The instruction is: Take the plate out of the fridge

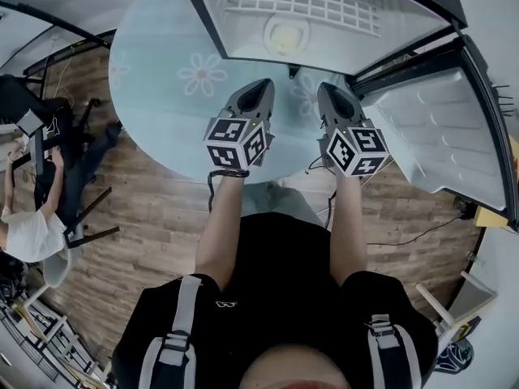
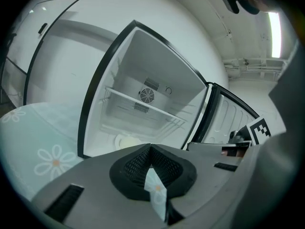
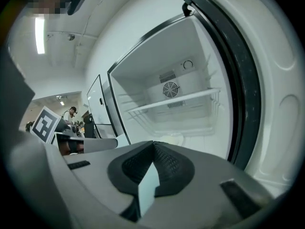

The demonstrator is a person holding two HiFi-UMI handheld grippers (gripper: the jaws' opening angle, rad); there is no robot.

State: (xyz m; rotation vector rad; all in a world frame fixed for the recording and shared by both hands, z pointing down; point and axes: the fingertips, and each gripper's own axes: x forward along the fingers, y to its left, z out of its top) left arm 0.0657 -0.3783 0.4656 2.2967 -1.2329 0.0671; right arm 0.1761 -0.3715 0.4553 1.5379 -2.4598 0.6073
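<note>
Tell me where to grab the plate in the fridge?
Probably its near rim, coming straight in through the open front. The plate lies flat in the fridge under the wire shelf, so only its thin edge offers a pinch, and the shelf blocks any reach from above. The left gripper and right gripper are shut, so open one first.
</note>
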